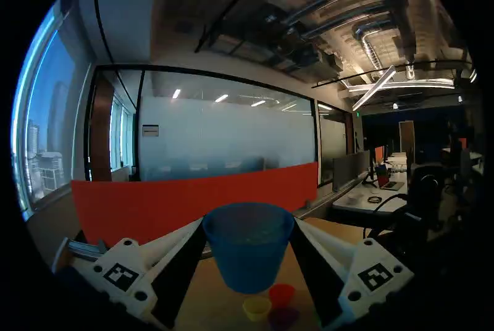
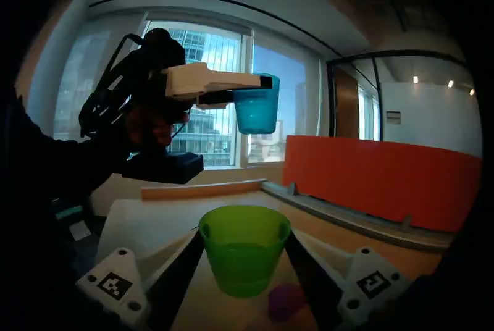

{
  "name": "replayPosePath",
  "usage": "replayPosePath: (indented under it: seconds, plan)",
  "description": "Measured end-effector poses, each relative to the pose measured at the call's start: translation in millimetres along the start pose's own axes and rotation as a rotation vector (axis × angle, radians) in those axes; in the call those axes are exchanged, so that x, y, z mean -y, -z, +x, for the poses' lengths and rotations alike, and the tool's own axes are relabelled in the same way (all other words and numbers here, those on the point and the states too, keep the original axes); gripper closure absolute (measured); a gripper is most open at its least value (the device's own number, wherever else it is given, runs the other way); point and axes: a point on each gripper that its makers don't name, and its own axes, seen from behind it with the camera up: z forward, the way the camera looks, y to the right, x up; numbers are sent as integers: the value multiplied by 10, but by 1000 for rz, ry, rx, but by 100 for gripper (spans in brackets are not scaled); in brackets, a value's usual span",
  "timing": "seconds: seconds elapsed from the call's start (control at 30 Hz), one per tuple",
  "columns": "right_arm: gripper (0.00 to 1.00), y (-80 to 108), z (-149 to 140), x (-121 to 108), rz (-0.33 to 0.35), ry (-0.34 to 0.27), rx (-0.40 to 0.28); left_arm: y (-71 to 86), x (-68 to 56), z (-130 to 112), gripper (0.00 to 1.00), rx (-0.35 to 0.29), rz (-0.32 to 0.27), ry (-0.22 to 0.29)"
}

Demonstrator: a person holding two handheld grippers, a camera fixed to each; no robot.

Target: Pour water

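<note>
A translucent blue cup [image 1: 248, 246] stands upright between the fingers of my left gripper [image 1: 248, 251], which is shut on it above the wooden table. In the right gripper view that same blue cup [image 2: 255, 110] hangs high in the air, held by the left gripper [image 2: 247, 93] and a hand. My right gripper [image 2: 244, 257] is shut on a green cup [image 2: 244, 249], upright and low over the table, with what looks like liquid in its lower part. The blue cup is above and beyond the green one, apart from it.
Small red [image 1: 281, 294], yellow [image 1: 257, 308] and purple [image 1: 283, 317] cups sit on the table [image 1: 204, 300] below the blue cup. A purple cup [image 2: 285, 300] lies just under the green one. An orange divider [image 2: 383, 176] and a metal rail [image 2: 358, 220] border the table's far side.
</note>
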Motion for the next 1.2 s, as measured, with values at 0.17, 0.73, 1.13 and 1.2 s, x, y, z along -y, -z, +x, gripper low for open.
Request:
replayPosePath:
  seconds: [0.17, 0.73, 1.13, 1.2]
  plan:
    - [10, 43, 16, -45, -17, -5, 0, 47, 46, -95, 12, 13, 11, -8]
    - [10, 505, 87, -431, -132, -9, 20, 312, 219, -422, 12, 44, 46, -4]
    - [10, 924, 217, -782, -230, -30, 14, 496, 250, -608, 12, 67, 51, -12]
    - [10, 980, 225, -833, -246, -33, 14, 529, 249, -624, 13, 68, 50, -16]
